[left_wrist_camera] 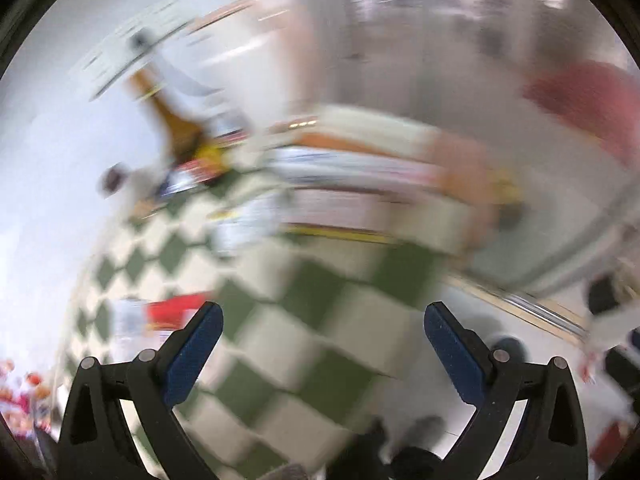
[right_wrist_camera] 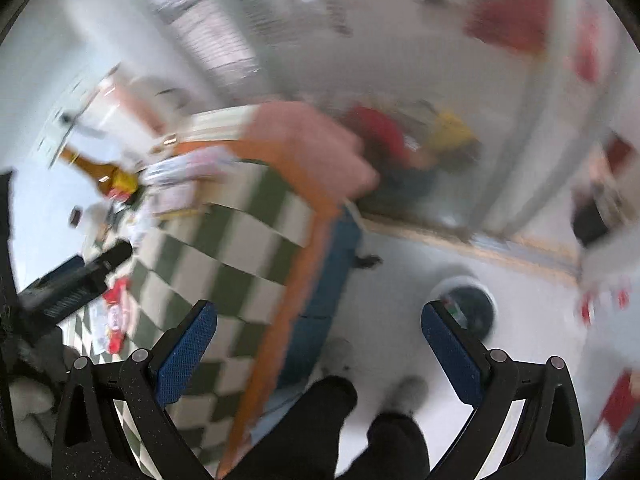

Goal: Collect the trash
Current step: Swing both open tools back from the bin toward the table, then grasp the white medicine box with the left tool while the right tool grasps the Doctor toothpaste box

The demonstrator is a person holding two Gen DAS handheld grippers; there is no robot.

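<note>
1. One table with a green-and-white checked cloth (left_wrist_camera: 304, 320) fills the middle of both views; everything is heavily blurred. In the right wrist view its orange edge (right_wrist_camera: 280, 320) runs down toward the camera, with white floor (right_wrist_camera: 400, 264) to the right of it.
2. One round bin (right_wrist_camera: 466, 304) with a white rim and dark inside stands on the floor, just beyond the right gripper's (right_wrist_camera: 318, 322) right finger.
3. Two grippers: the left gripper (left_wrist_camera: 323, 322) and the right one each have their blue-padded fingers spread wide with nothing between them.
4. One brown bottle (left_wrist_camera: 176, 120) lies tilted at the far end of the table, well apart from both grippers.
5. Wrappers and papers (left_wrist_camera: 248, 220) lie scattered near the bottle; the blur prevents a count.
6. One red-and-white wrapper (left_wrist_camera: 160, 316) lies on the cloth just beside the left gripper's left finger.
</note>
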